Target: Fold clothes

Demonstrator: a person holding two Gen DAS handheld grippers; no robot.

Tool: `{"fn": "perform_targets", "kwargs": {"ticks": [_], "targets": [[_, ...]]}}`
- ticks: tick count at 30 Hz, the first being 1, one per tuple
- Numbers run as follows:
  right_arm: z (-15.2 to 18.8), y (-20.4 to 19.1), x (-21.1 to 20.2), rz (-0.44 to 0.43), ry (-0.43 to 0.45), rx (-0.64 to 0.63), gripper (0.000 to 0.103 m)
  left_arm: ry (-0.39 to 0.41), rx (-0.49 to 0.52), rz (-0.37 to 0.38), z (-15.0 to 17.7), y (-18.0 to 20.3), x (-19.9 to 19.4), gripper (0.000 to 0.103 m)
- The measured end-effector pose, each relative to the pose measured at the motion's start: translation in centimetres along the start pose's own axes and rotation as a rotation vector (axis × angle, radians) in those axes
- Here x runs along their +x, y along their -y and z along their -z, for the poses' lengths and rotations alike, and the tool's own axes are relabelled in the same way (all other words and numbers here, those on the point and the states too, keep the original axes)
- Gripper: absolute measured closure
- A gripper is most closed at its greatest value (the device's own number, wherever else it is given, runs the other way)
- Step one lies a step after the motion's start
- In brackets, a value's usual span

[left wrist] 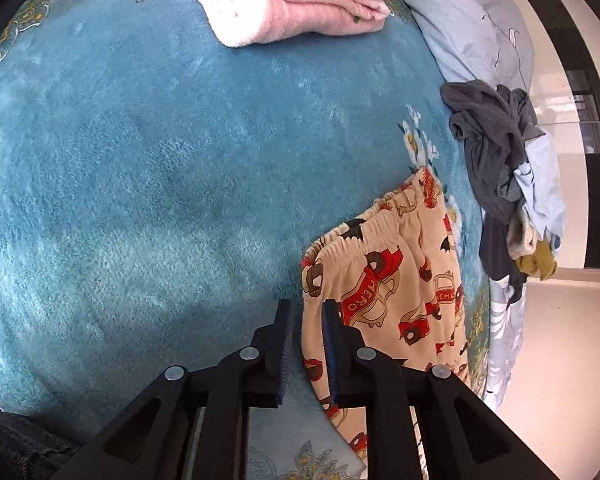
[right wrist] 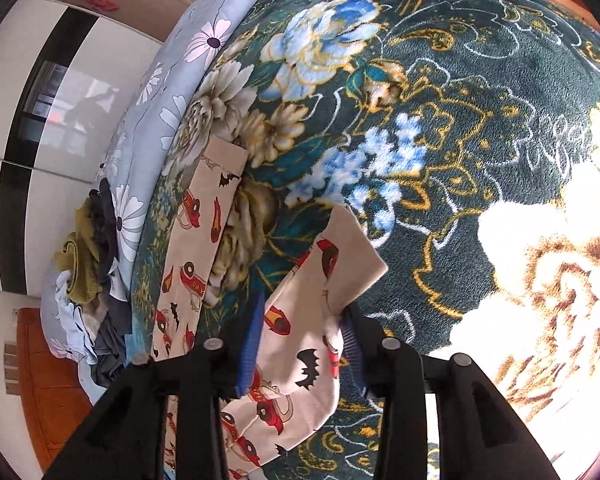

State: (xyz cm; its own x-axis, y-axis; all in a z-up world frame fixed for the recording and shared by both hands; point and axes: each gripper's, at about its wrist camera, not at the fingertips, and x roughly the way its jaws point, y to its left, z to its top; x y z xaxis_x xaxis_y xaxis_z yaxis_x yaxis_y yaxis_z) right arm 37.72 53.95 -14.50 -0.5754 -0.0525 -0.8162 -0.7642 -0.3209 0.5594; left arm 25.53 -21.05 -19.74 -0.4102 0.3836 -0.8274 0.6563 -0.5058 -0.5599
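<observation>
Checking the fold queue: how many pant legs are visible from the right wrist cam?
2. One leg lies flat on the blanket near its left edge; the other leg sits between the right gripper fingers, cuff forward.

The only readable lettering sits on the cream cotton pyjama trousers printed with red cartoon cars and black bats (left wrist: 384,280). In the left wrist view, a red banner across one car near the elastic waistband reads "HERO" (seen tilted, running up the cloth), and a second car further right carries the same word, partly cut by a fold. In the right wrist view the same trousers (right wrist: 300,344) show red cars with lettering too, but it is too small and creased to make out with certainty.
</observation>
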Motion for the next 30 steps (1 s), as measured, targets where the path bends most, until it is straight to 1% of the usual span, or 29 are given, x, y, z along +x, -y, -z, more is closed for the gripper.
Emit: {"fn": "perform_targets", "kwargs": {"ticks": [1, 4, 6, 7, 8, 9, 11, 14, 15, 16, 17, 18, 20, 23, 25, 26, 27, 28, 29, 30], "targets": [[0.3, -0.3, -0.3, -0.005, 0.003, 0.006, 0.052, -0.013, 0.006, -0.009, 0.0, 0.1, 0.4, 0.083], [1.5, -1.4, -2.3, -0.038, 0.036, 0.005, 0.051, -0.032, -0.01, 0.007, 0.1, 0.2, 0.5, 0.081], [2.4, -2.0, -4.1, -0.061, 0.061, -0.012, 0.051, -0.028, -0.01, 0.018, 0.3, 0.6, 0.3, 0.076], [2.9, -2.3, -5.1, -0.064, 0.078, -0.031, 0.051, -0.019, -0.006, 0.022, 0.4, 0.9, 0.0, 0.071], [3.5, -2.4, -6.1, -0.066, 0.091, -0.05, 0.051, -0.003, -0.008, -0.006, 0.6, 1.0, -0.3, 0.065], [4.1, -2.5, -7.1, -0.069, 0.101, -0.069, 0.051, 0.013, -0.01, -0.034, 0.7, 1.2, -0.6, 0.063], [5.3, -2.2, -8.5, -0.068, 0.094, -0.083, 0.051, 0.045, -0.013, -0.088, 1.1, 1.6, -1.1, 0.062], [6.8, -1.4, -10.0, -0.092, 0.085, -0.066, 0.05, 0.052, 0.042, -0.124, 1.5, 2.9, -1.5, 0.062], [7.1, -1.4, -10.2, -0.098, 0.083, -0.068, 0.05, 0.056, 0.065, -0.135, 1.5, 3.7, -1.7, 0.062], [7.3, -1.4, -10.4, -0.104, 0.08, -0.075, 0.047, 0.06, 0.088, -0.146, 1.6, 4.4, -1.9, 0.062], [7.4, -1.7, -10.4, -0.109, 0.071, -0.088, 0.042, 0.064, 0.108, -0.156, 1.7, 5.1, -2.1, 0.062], [7.5, -2.0, -10.0, -0.108, 0.059, -0.108, 0.039, 0.06, 0.082, -0.148, 1.7, 5.4, -2.3, 0.062], [7.6, -2.7, -9.3, -0.106, 0.036, -0.147, 0.039, 0.049, 0.012, -0.144, 1.8, 6.0, -2.4, 0.062], [7.3, -2.5, -7.1, -0.102, -0.013, -0.156, 0.039, -0.014, -0.008, -0.151, 1.9, 7.0, -0.9, 0.061], [6.9, -1.4, -5.1, -0.106, -0.066, -0.128, 0.039, -0.046, -0.069, -0.026, 0.9, 6.8, -0.4, 0.061], [6.6, -0.7, -4.1, -0.11, -0.092, -0.114, 0.039, -0.061, -0.074, 0.057, 0.2, 6.8, -0.4, 0.061], [6.3, 0.0, -3.2, -0.104, -0.112, -0.106, 0.039, -0.068, -0.057, 0.056, -0.4, 7.1, -0.6, 0.061], [6.0, 0.7, -2.5, -0.094, -0.12, -0.104, 0.039, -0.049, -0.051, 0.023, -0.9, 7.2, -0.9, 0.061], [5.6, 1.4, -1.9, -0.083, -0.123, -0.103, 0.039, -0.023, -0.072, 0.013, -1.3, 7.1, -1.3, 0.059], [5.3, 2.1, -1.3, -0.075, -0.125, -0.102, 0.039, -0.013, -0.102, 0.054, -1.6, 6.8, -1.3, 0.056]]}}
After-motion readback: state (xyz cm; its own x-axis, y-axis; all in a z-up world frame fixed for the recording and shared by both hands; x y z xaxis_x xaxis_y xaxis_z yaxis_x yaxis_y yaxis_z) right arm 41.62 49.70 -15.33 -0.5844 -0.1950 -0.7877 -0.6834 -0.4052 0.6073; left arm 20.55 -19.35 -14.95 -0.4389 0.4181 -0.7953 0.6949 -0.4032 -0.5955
